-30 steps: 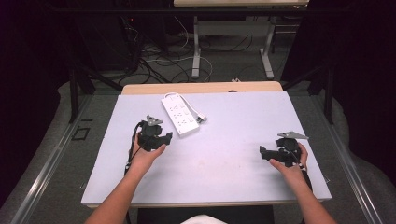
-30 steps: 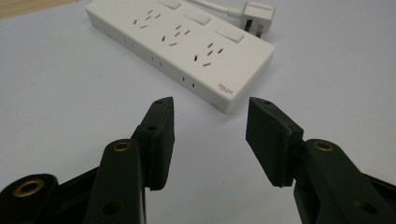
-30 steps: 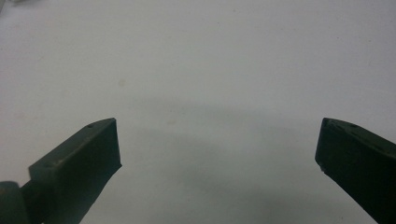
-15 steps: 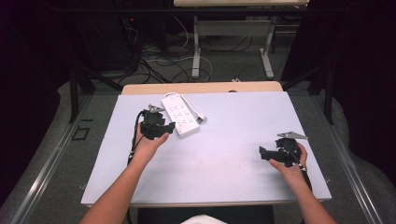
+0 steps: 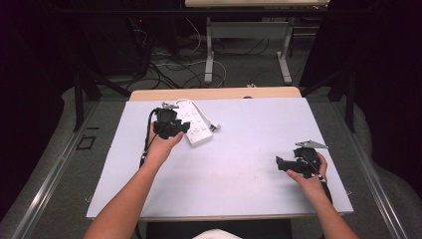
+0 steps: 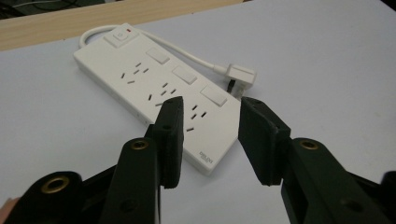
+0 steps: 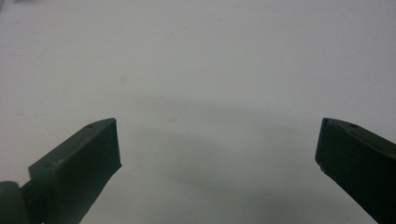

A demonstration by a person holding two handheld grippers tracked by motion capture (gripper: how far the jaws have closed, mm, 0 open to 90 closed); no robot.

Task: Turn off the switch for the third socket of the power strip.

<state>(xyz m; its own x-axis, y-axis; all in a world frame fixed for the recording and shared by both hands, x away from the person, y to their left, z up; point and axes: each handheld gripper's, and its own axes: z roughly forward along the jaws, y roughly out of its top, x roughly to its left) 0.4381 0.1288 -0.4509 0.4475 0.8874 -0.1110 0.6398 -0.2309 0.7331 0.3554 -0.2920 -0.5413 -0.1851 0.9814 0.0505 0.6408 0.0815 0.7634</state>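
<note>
A white power strip (image 5: 195, 123) lies at the back left of the pale table (image 5: 249, 149), its cord and white plug (image 5: 214, 125) beside it. In the left gripper view the power strip (image 6: 154, 88) has three rocker switches and a red-lit main switch, and its plug (image 6: 240, 74) rests to its right. My left gripper (image 5: 180, 127) hovers at the strip's near end, open (image 6: 210, 135), with the strip's near corner between and beyond the jaws. My right gripper (image 5: 279, 163) sits low at the right of the table, open wide (image 7: 217, 149) over bare surface.
A wooden strip (image 5: 214, 93) edges the table's far side. Beyond it are table legs (image 5: 210, 55) and cables (image 5: 169, 67) on the floor. Dark curtains flank both sides.
My left gripper has moved forward and a little right, from mid-left of the table up to the power strip's near end. The right gripper has stayed almost still.
</note>
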